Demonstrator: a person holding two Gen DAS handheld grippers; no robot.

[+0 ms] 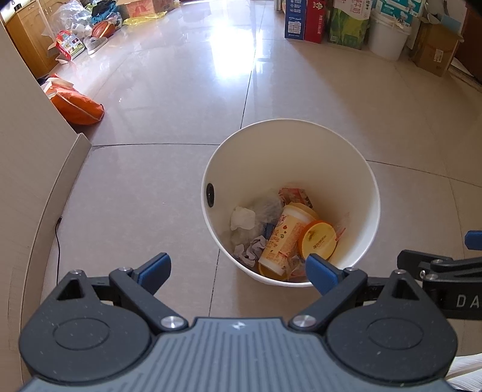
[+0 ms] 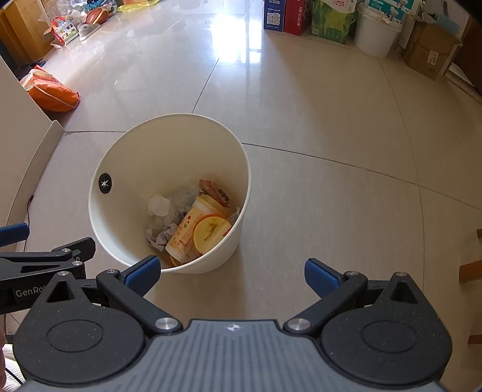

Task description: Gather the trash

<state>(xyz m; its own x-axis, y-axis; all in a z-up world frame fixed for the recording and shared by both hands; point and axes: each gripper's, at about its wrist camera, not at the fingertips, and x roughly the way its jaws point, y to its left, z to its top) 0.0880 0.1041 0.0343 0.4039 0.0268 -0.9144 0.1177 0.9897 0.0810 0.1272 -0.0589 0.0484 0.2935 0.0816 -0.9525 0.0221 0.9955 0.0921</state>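
Note:
A white round bin [image 1: 301,156] stands on the tiled floor, seen from above in both views. Inside lie a yellow-orange drink cup [image 1: 283,238], an orange lid [image 1: 320,239], crumpled white tissue [image 1: 242,217], grey crumpled paper [image 1: 251,248] and a red wrapper [image 1: 296,196]. My left gripper [image 1: 238,273] hovers open and empty just short of the bin's near-left rim. In the right wrist view the bin [image 2: 156,144] sits ahead to the left, with the cup [image 2: 192,232] and lid [image 2: 211,233] showing. My right gripper [image 2: 232,276] is open and empty, to the bin's right.
A beige cabinet side [image 1: 36,156] runs along the left with a thin black cable [image 1: 57,241] at its foot. An orange bag [image 1: 76,105] lies beyond it. Boxes [image 1: 304,21], a white bucket [image 1: 388,37] and a cardboard box [image 1: 433,48] line the far wall. A basketball [image 1: 103,29] lies in far-left clutter.

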